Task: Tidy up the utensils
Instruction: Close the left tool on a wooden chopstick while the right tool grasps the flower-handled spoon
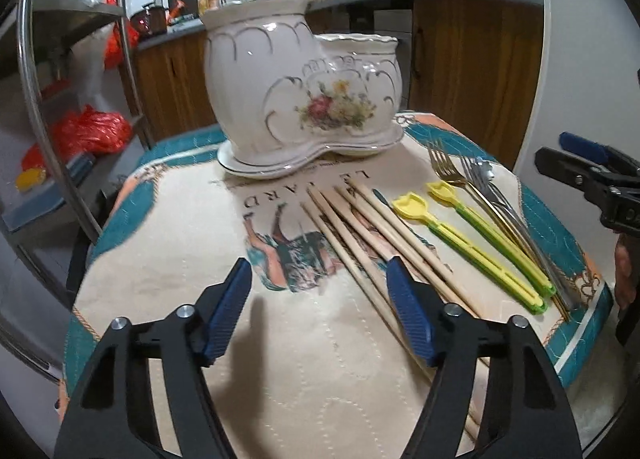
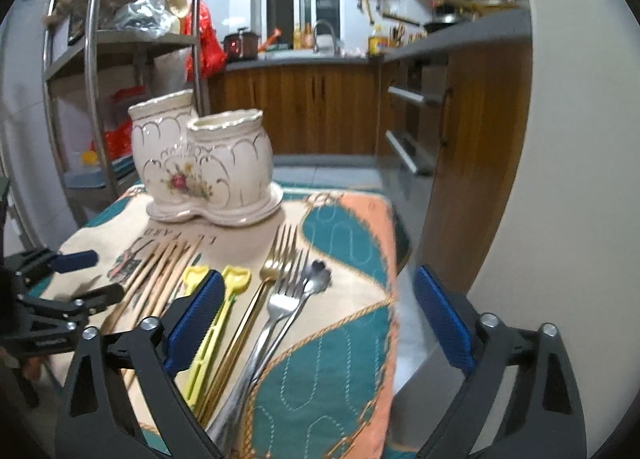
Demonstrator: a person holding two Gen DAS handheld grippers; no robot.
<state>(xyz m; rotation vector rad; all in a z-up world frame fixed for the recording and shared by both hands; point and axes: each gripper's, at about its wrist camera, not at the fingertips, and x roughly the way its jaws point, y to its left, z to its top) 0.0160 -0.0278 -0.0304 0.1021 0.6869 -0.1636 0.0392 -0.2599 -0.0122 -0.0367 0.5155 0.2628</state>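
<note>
Hovering: both grippers hang above the cloth-covered table [image 1: 120, 299], and nothing is picked up yet.
Left gripper: the left gripper [image 1: 320, 307] fills the bottom of its own view, jaws spread wide and empty, its right blue pad just over the near ends of the wooden chopsticks [image 1: 360, 235].
Right gripper: the right gripper [image 2: 316, 319] sits at the bottom of its view, jaws also wide apart and holding nothing; the left pad is over the yellow-green picks [image 2: 216, 323], the right pad out past the table's edge.
Utensils: laid in a row at centre right of the left view, from left to right: chopsticks, two yellow-green picks, a gold fork [image 2: 276, 255], a silver fork [image 2: 280, 299] and a flower-ended spoon [image 2: 320, 271], the last three overlapping.
Holder: the white floral ceramic holder [image 1: 288, 87] stands upright at the far end of the table, two cups on one base, the taller at upper left; their insides cannot be seen.
Step in hand: looks like lining up a first grasp, probably the chopsticks for the left side.
Doing it well: I'd centre the jaws across one thin stick or a neat pair near the handle end, close squarely, then tip it upright before lowering into a cup.
Risk: the sticks lie touching, so a skewed pinch could roll the neighbours.
</note>
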